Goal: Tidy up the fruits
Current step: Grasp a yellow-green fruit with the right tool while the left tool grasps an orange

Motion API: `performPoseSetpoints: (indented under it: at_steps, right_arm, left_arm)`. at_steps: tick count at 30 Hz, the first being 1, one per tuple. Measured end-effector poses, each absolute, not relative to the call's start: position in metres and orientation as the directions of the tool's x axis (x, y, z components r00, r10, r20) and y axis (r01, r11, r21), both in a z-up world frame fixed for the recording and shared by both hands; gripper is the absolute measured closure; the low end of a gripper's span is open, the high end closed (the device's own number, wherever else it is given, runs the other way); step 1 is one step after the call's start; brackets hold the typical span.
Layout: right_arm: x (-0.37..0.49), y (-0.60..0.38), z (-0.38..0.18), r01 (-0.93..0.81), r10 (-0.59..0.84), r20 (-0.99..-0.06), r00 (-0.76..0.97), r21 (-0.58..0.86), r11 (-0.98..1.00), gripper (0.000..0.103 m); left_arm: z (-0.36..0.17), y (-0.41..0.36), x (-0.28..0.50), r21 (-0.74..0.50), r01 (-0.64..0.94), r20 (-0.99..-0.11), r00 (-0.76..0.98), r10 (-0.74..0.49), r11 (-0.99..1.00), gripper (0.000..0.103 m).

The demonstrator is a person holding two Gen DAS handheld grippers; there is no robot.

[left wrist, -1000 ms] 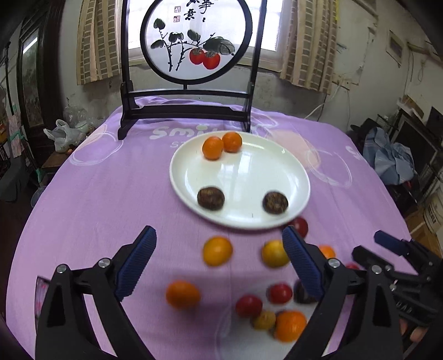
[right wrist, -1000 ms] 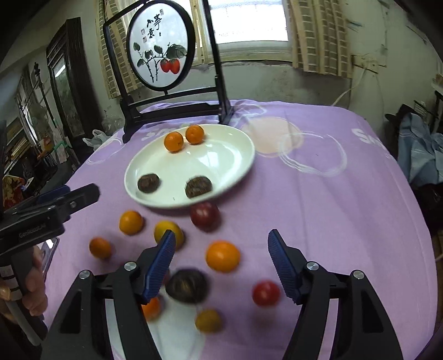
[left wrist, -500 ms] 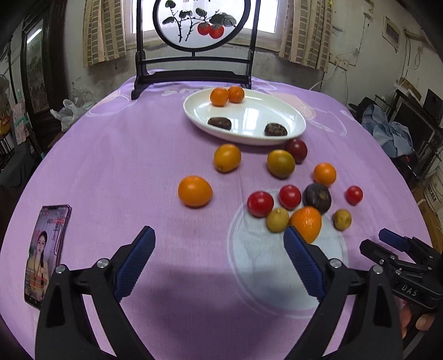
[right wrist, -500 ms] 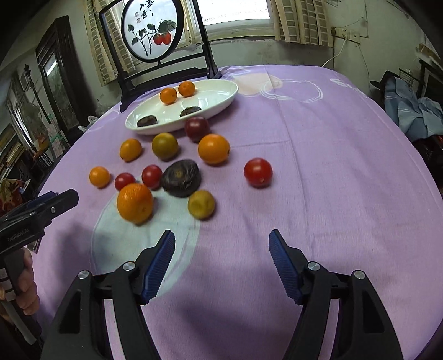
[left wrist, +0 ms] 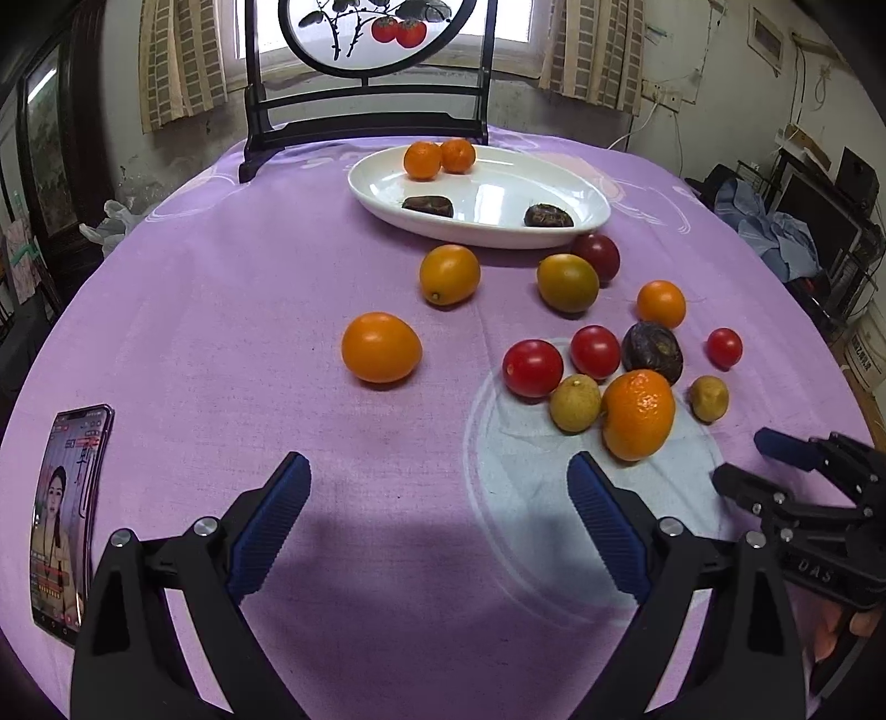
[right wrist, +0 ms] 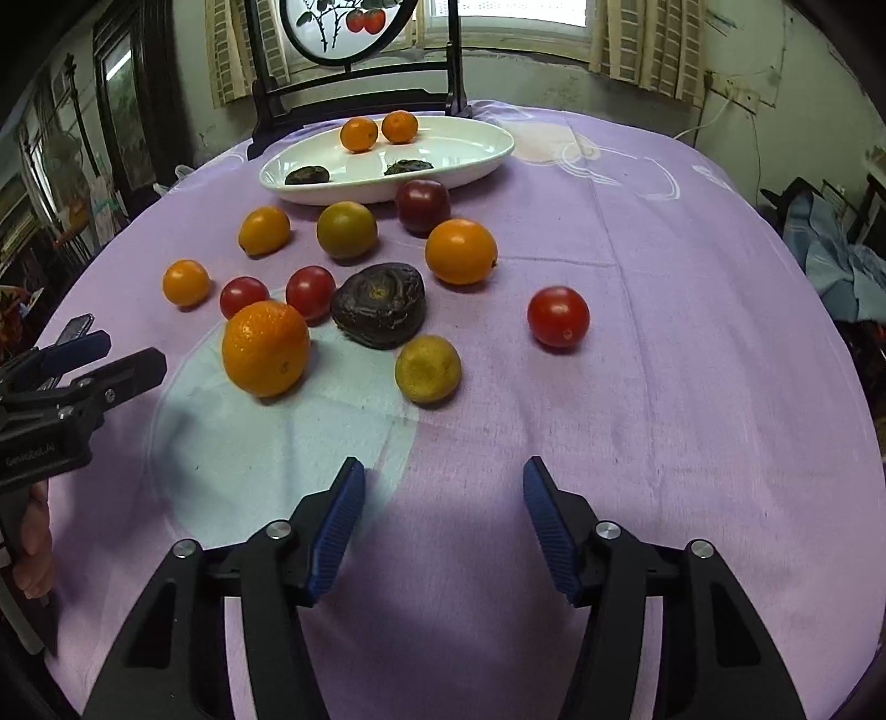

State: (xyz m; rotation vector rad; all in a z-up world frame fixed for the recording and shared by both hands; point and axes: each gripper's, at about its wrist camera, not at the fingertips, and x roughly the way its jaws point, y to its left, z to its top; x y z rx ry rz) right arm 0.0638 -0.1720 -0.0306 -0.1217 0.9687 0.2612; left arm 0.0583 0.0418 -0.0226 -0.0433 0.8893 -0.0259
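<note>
Scattered fruit ahead of both tongs — nothing gripped.
Left gripper (left wrist: 437,482) and right gripper (right wrist: 443,487) gape wide, empty; the dimpled round orange (right wrist: 266,349) lies near, beyond their blue tips.

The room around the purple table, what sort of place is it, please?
Probably a lived-in home, maybe an older living or dining room. A round table under a purple cloth, a painted persimmon screen before a curtained window, and clothes piled on furniture suggest it.

Both grippers have pulled back from the white plate (left wrist: 587,213) toward the near edge of the table (left wrist: 221,310). The left gripper (left wrist: 437,520) and right gripper (right wrist: 443,515) now hang lower, with a phone (left wrist: 66,515) newly visible near the table's left edge.
</note>
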Motion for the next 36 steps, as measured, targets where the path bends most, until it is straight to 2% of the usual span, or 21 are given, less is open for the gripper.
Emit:
performPoseSetpoints:
  at_steps: [9,10,11,12,19,25,28,32,36]
  right_arm:
    - [0.096,-0.155,-0.03,-0.289,0.14,-0.817,0.56,-0.034,0.957,0.057]
    - [0.098,-0.155,-0.03,-0.29,0.139,-0.815,0.562,-0.037,0.956,0.063]
    - [0.1,-0.154,-0.03,-0.289,0.135,-0.811,0.569,-0.044,0.956,0.073]
    - [0.101,-0.153,-0.029,-0.29,0.137,-0.805,0.577,-0.045,0.956,0.076]
    - [0.093,-0.16,-0.026,-0.289,0.174,-0.795,0.581,-0.002,0.957,0.076]
    - [0.086,-0.163,-0.028,-0.314,0.222,-0.8,0.558,0.044,0.948,0.076]
    - [0.083,-0.164,-0.027,-0.328,0.247,-0.796,0.552,0.065,0.942,0.076]
    - [0.081,-0.164,-0.028,-0.341,0.272,-0.797,0.539,0.088,0.936,0.076]
    - [0.081,-0.166,-0.027,-0.348,0.29,-0.794,0.535,0.106,0.932,0.076]
  left_arm:
    - [-0.037,0.053,0.071,-0.153,0.004,-0.803,0.582,-0.127,0.988,0.011]
    - [-0.039,0.054,0.072,-0.163,-0.001,-0.807,0.575,-0.133,0.987,0.011]
    - [-0.041,0.054,0.073,-0.168,-0.003,-0.81,0.57,-0.136,0.986,0.011]
    - [-0.041,0.054,0.074,-0.166,-0.004,-0.81,0.571,-0.134,0.986,0.011]
    - [-0.036,0.047,0.071,-0.134,0.002,-0.808,0.579,-0.11,0.991,0.011]
    - [-0.029,0.043,0.076,-0.033,0.008,-0.807,0.59,-0.032,0.999,0.011]
    - [-0.028,0.05,0.078,-0.024,-0.024,-0.802,0.597,-0.005,0.999,0.012]
    - [-0.038,0.061,0.09,-0.05,-0.055,-0.831,0.556,-0.011,0.997,0.024]
    - [-0.041,0.068,0.1,-0.022,-0.1,-0.828,0.559,0.038,0.995,0.025]
